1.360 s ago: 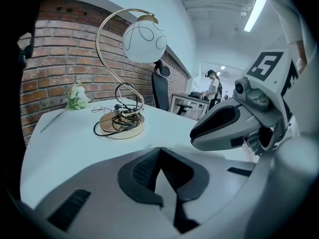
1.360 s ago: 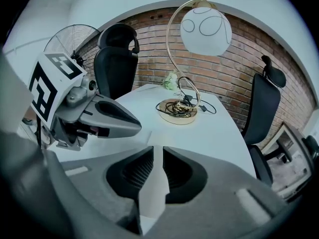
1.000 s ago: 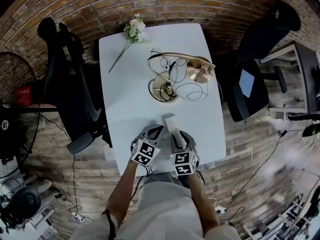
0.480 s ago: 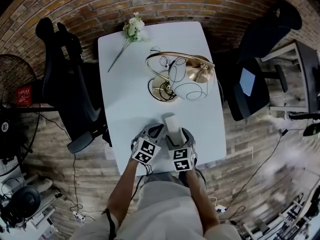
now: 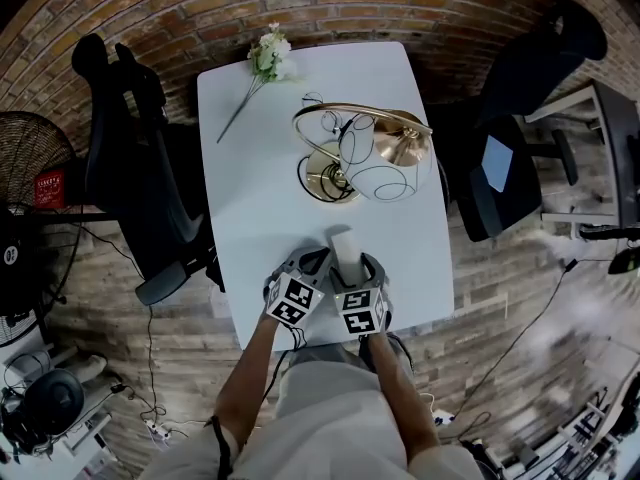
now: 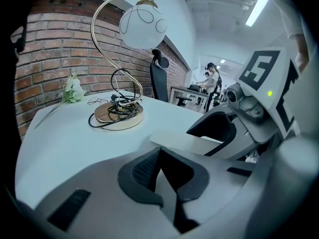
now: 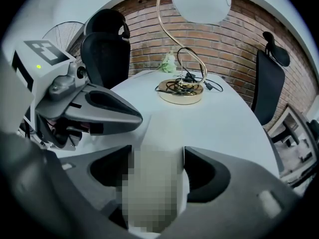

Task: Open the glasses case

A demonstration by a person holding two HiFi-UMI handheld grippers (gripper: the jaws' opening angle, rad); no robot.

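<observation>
The white glasses case [image 5: 343, 242] lies closed on the white table [image 5: 260, 168], near its front edge. My right gripper [image 5: 354, 266] stands over the case's near end. Its jaws have just been opening and now stand wide, one on each side of the case [image 7: 158, 137] without pressing it; a mosaic patch covers the case's near part. My left gripper [image 5: 316, 259] sits just left of the case, tilted toward it. In the left gripper view its fingertips [image 6: 160, 151] meet with nothing held, and the case [image 6: 182, 143] runs off to the right under the right gripper's jaw.
A gold desk lamp [image 5: 372, 153] with a white globe shade and a coiled cable stands mid-table beyond the case. A white flower [image 5: 266, 60] lies at the far left corner. Black office chairs [image 5: 140, 168] flank the table, and a fan [image 5: 30, 178] stands left.
The right gripper has shifted a little left and forward over the case's near end, and its jaws have spread around the case. The left gripper and the case have stayed put.
</observation>
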